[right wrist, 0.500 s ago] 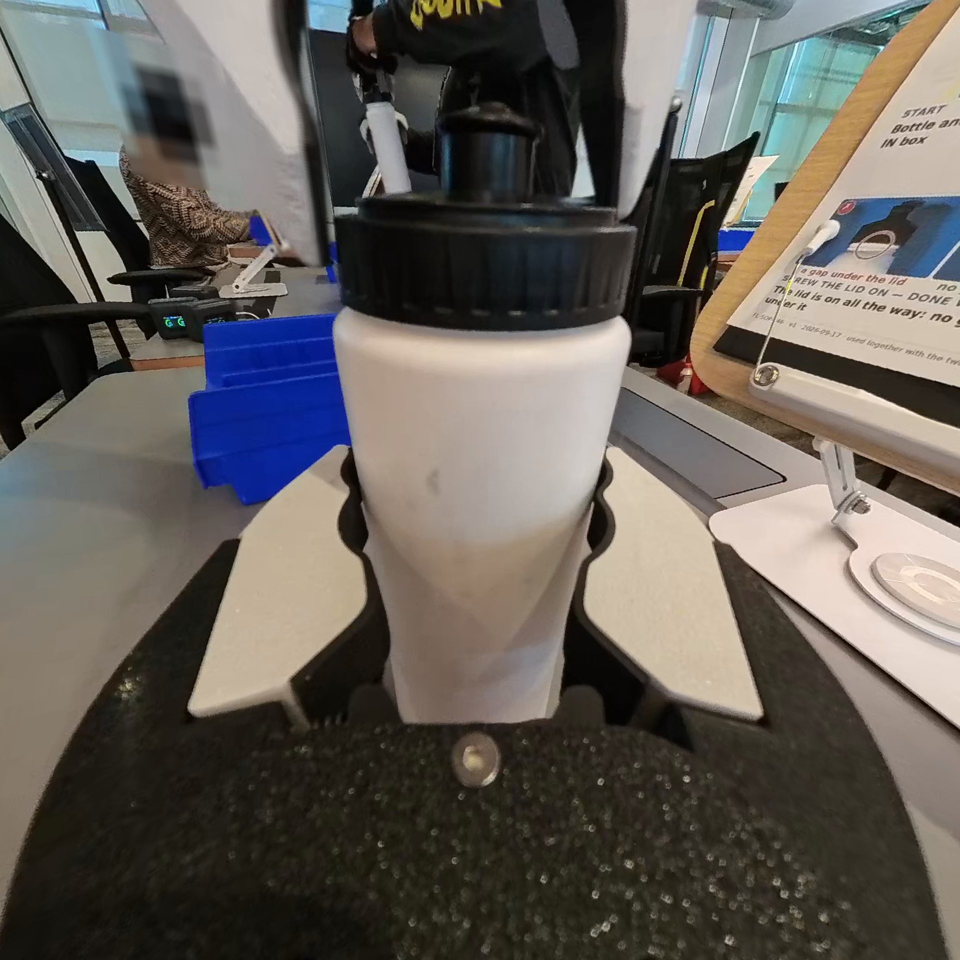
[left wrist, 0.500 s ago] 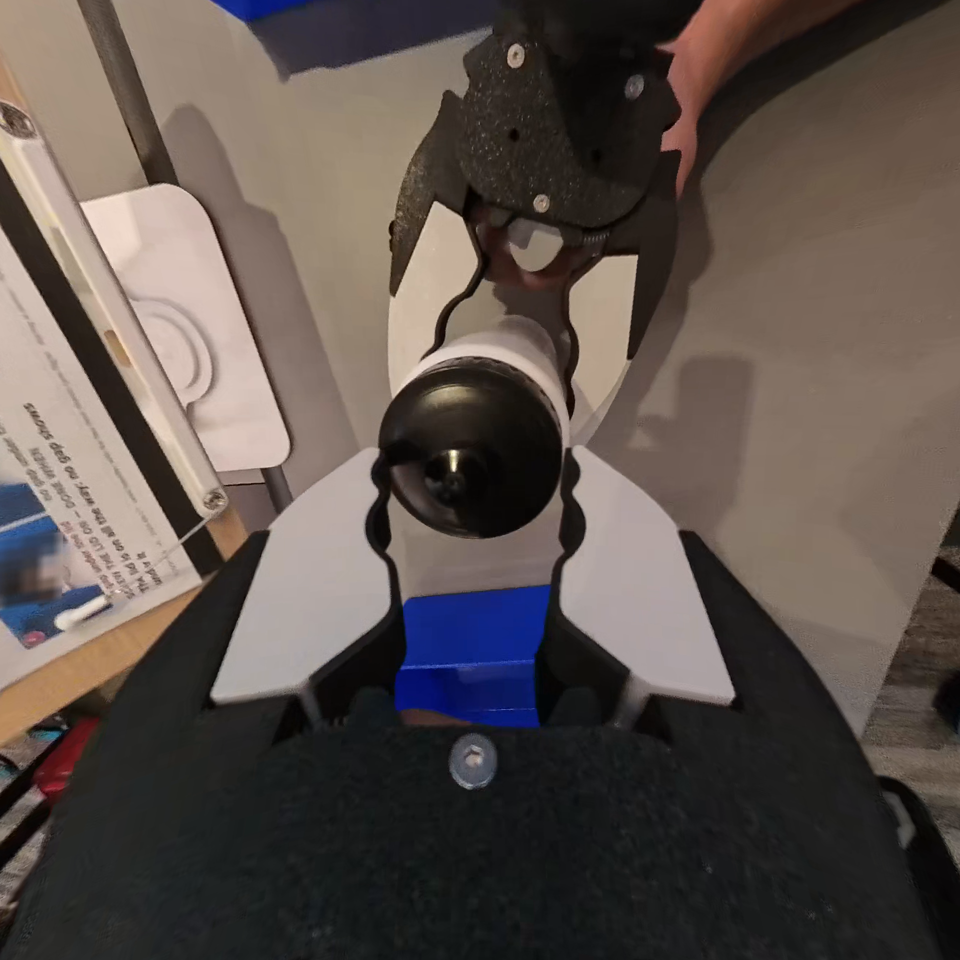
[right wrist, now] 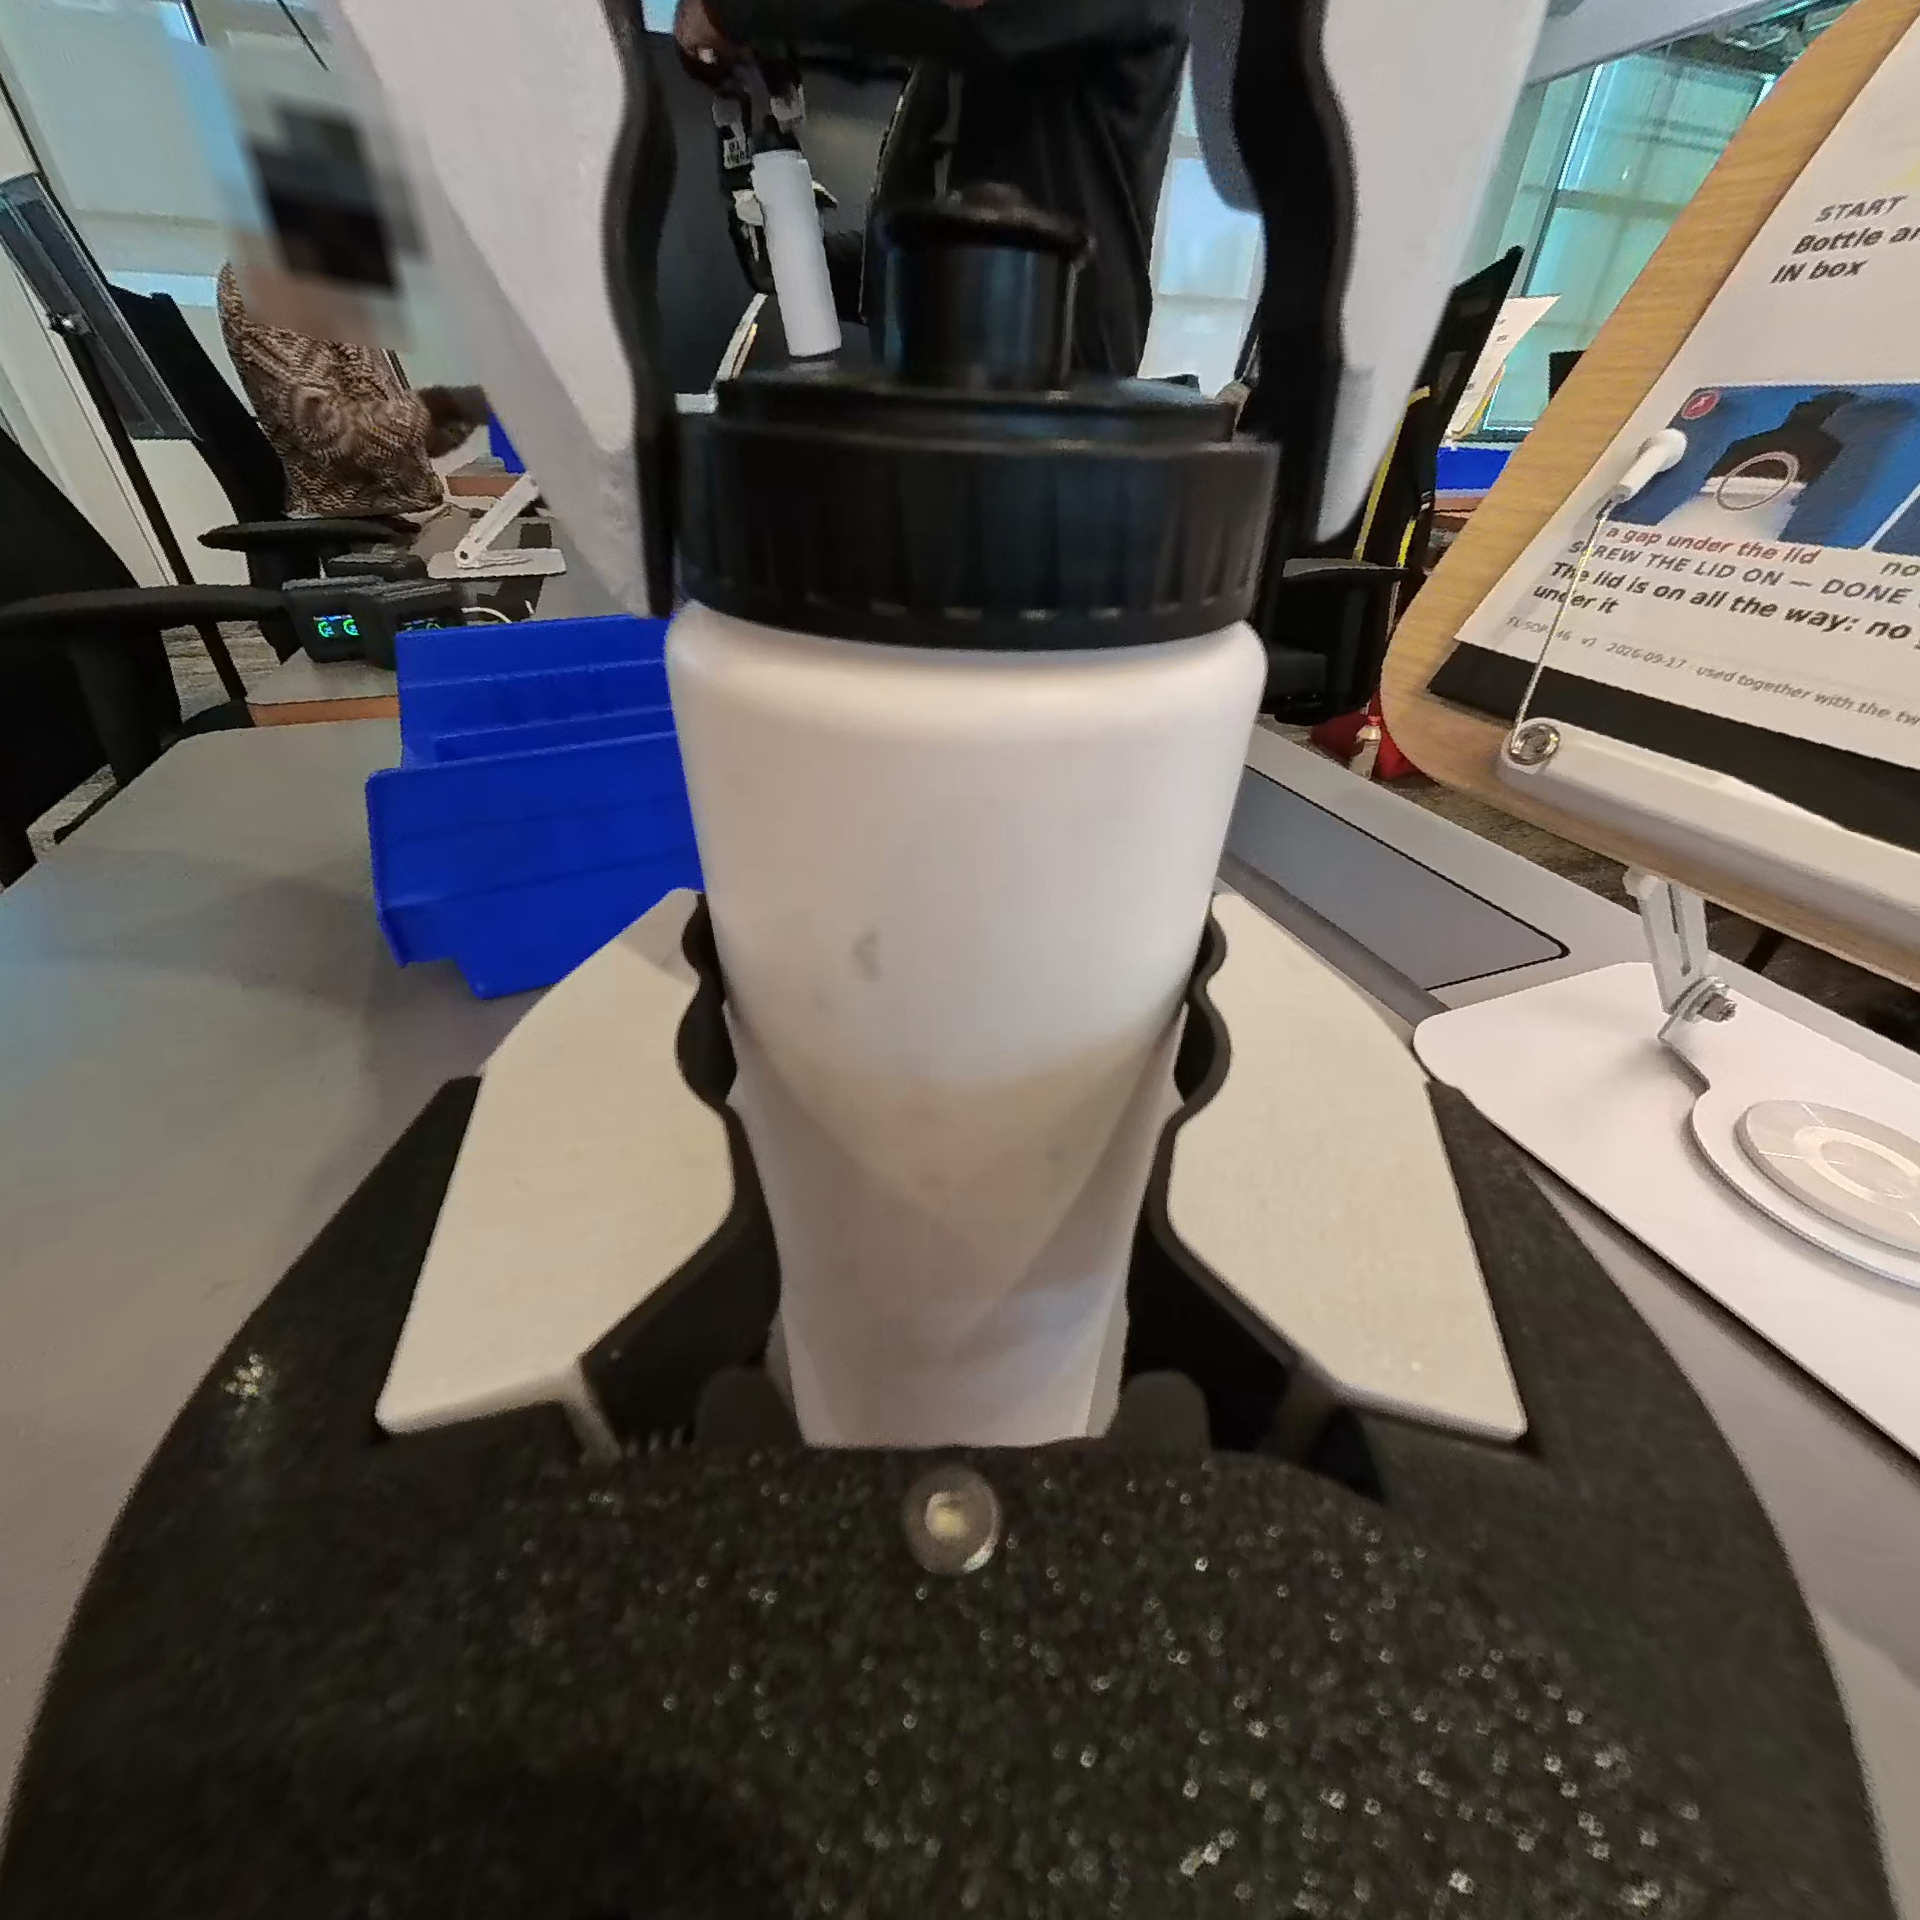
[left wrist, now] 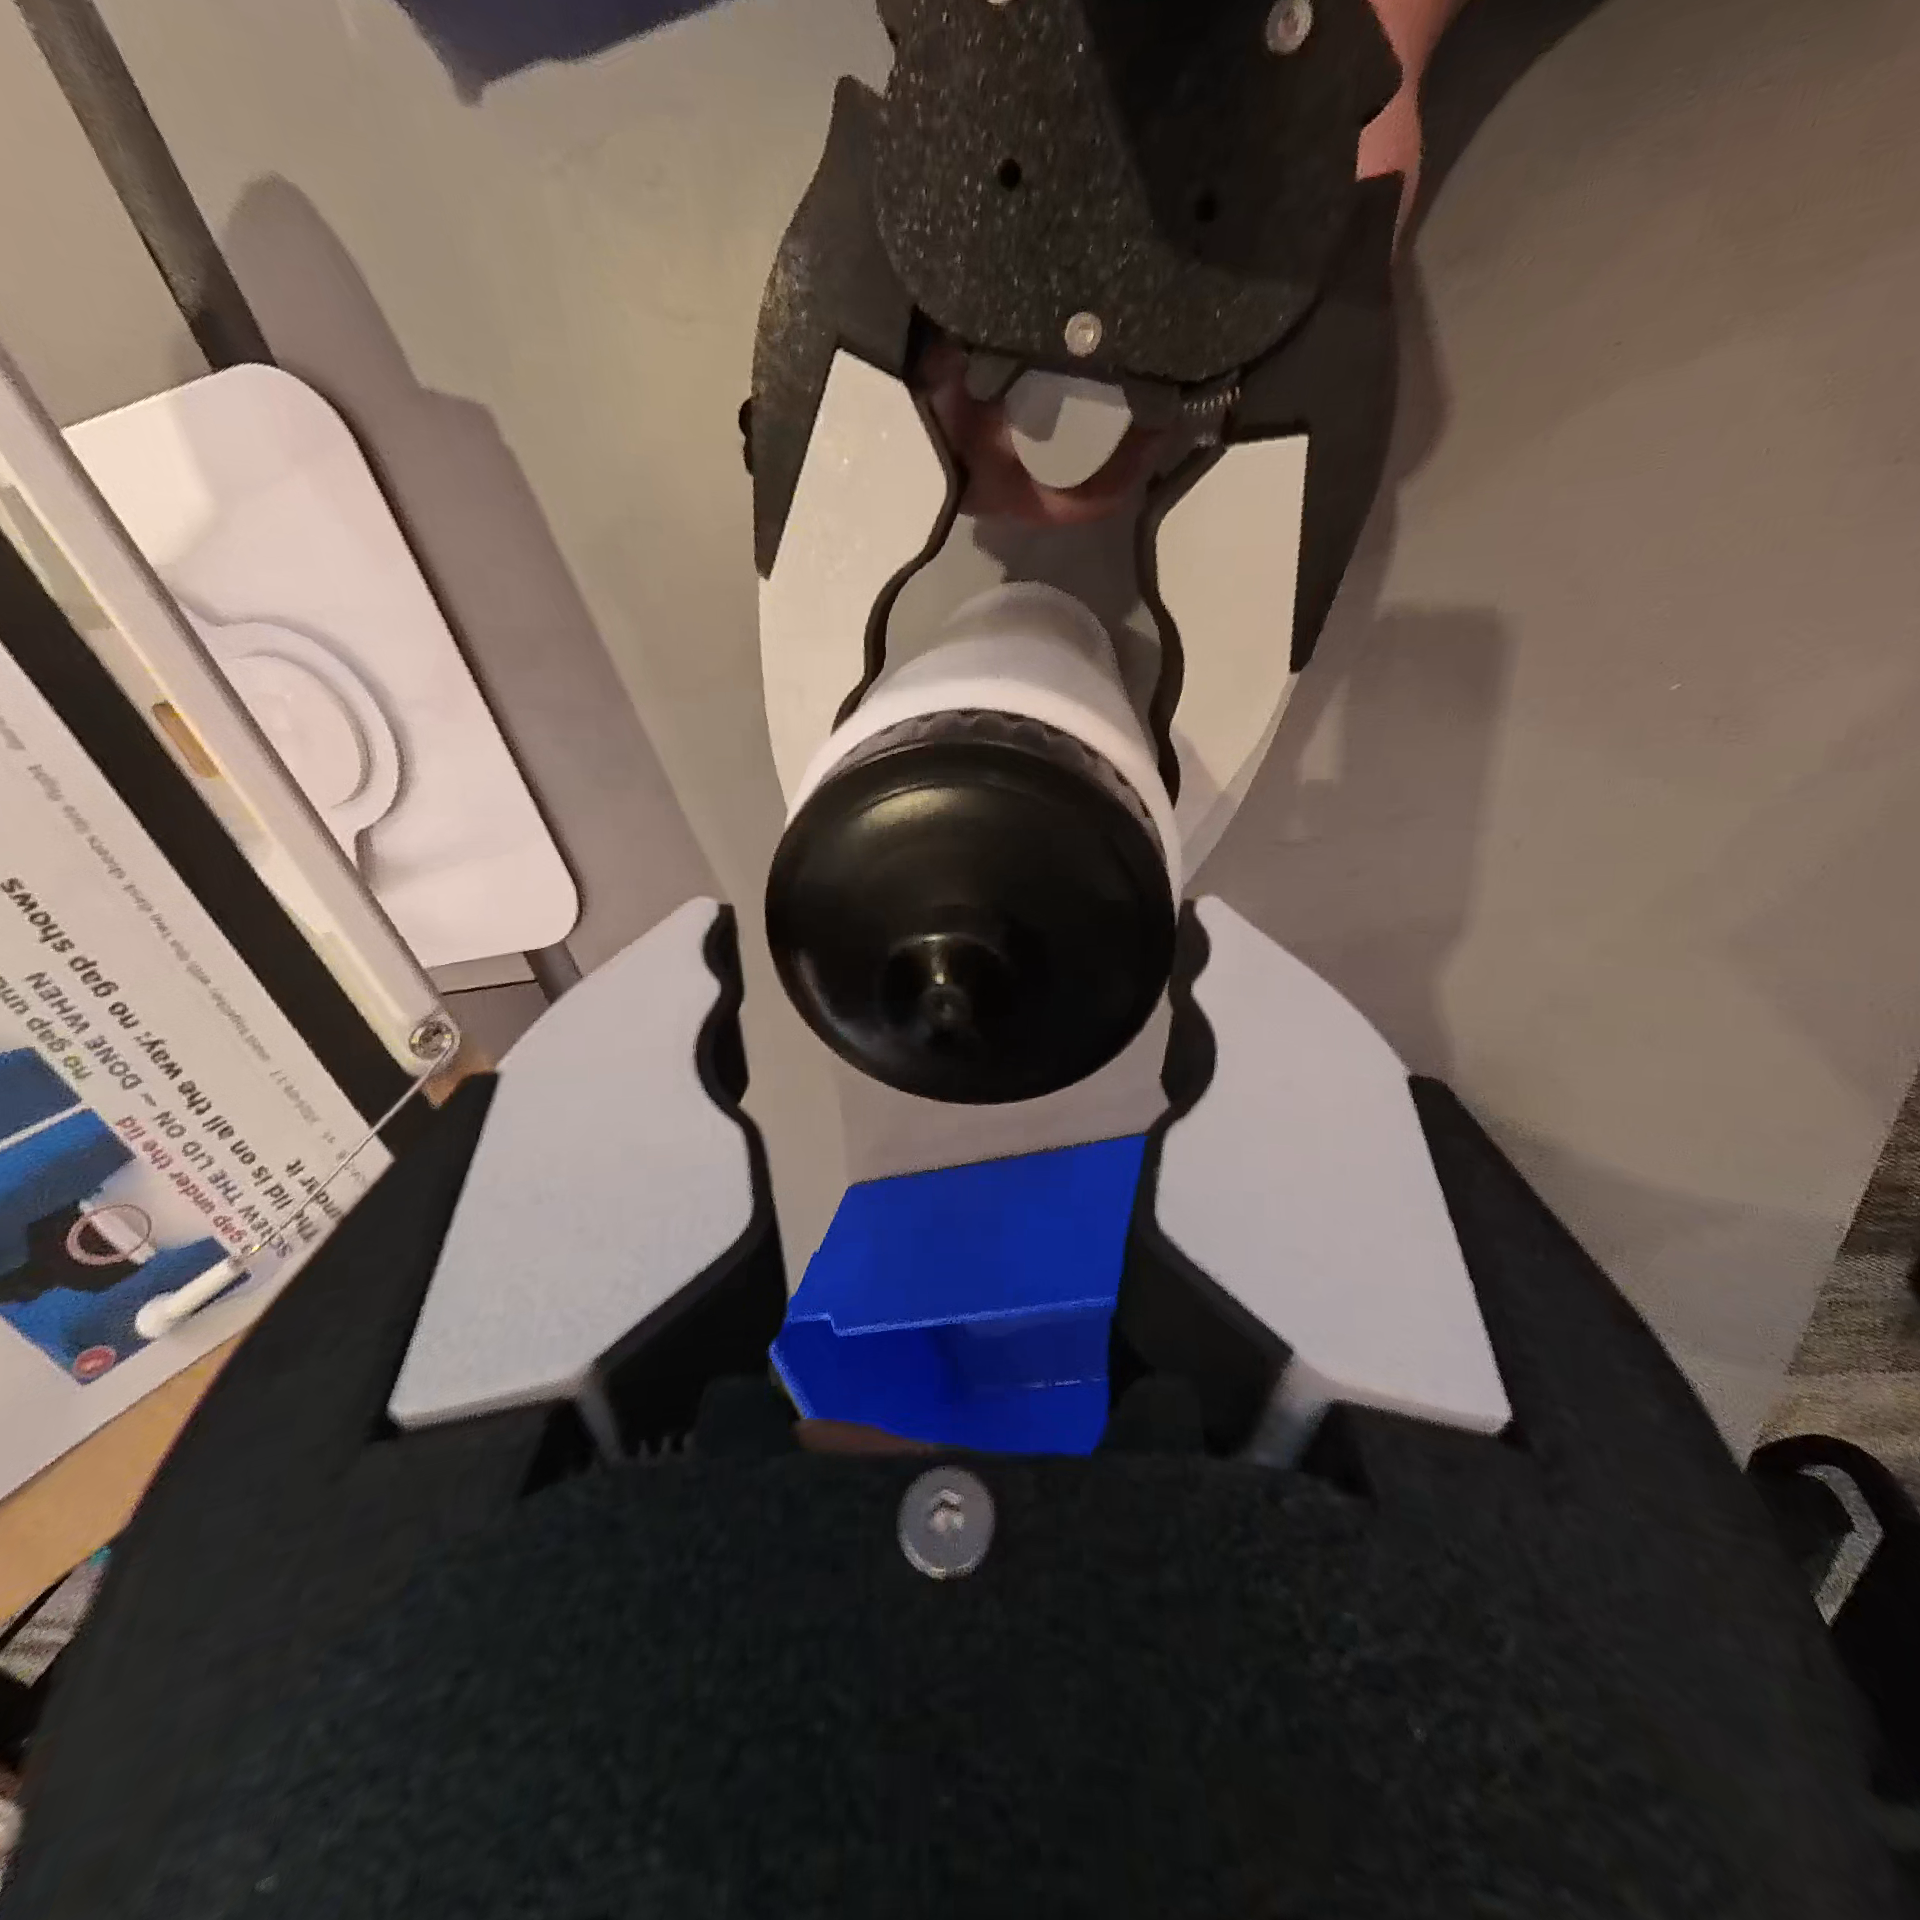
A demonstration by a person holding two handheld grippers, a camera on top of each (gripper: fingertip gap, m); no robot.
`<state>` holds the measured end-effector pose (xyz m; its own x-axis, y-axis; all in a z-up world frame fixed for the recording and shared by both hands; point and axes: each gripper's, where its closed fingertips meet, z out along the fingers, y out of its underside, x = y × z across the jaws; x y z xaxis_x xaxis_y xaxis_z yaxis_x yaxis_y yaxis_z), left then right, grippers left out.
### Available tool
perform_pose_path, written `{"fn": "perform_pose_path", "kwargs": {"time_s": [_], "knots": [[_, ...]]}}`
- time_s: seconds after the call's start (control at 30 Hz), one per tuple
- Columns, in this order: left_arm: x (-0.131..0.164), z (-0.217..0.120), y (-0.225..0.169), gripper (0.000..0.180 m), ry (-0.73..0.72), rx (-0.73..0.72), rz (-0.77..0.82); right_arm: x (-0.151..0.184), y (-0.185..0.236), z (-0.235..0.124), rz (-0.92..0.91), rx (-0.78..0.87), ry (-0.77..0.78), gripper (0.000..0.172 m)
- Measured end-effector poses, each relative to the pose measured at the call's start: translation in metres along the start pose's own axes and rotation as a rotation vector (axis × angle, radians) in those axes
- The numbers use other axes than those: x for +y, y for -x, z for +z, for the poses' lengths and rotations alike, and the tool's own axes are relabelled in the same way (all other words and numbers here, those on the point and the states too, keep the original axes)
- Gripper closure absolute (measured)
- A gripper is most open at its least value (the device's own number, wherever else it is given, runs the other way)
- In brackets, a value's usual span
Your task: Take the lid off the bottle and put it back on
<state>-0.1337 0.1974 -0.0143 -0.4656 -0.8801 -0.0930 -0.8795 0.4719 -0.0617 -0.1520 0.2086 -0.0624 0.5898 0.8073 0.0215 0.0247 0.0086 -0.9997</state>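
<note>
Left gripper (left wrist: pixel 961 997) has opened off the lid (left wrist: pixel 971 914); right gripper (right wrist: pixel 956 997) clamps the bottle (right wrist: pixel 961 883)

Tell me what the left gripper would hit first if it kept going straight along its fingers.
The left gripper points down at the round black screw lid on the white plastic bottle, which lies between its open fingers without visible contact. Going straight on, the lid would probably reach the gripper's body first; depth is unclear.

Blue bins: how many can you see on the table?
1 blue bin for sure, on the grey table behind and left of the white bottle. More could hide behind the bottle.
</note>
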Motion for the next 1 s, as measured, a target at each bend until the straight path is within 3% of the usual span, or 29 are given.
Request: {"fn": "perform_pose_path", "kwargs": {"time_s": [0.23,0.43,0.7,0.93,1.0], "knots": [[0.0027,-0.0002,-0.0011,0.108,0.028,0.015,0.000,0.0012,-0.0008,0.0014,-0.004,0.011,0.016,0.087],[0.0022,-0.0002,-0.0009,0.108,0.035,0.009,-0.101,0.0024,-0.0012,0.0016,-0.001,0.015,0.029,0.087],[0.0020,0.0000,-0.0008,0.107,0.028,-0.004,-0.324,0.0033,-0.0034,0.0029,-0.004,0.061,0.045,0.087],[0.0007,-0.0001,-0.0010,0.108,0.018,-0.042,-0.650,0.0033,-0.0040,0.0034,-0.008,0.075,0.037,0.087],[0.0008,-0.0004,-0.0016,0.108,0.017,-0.060,-0.670,0.0029,-0.0032,0.0034,-0.008,0.065,0.025,0.087]]}}
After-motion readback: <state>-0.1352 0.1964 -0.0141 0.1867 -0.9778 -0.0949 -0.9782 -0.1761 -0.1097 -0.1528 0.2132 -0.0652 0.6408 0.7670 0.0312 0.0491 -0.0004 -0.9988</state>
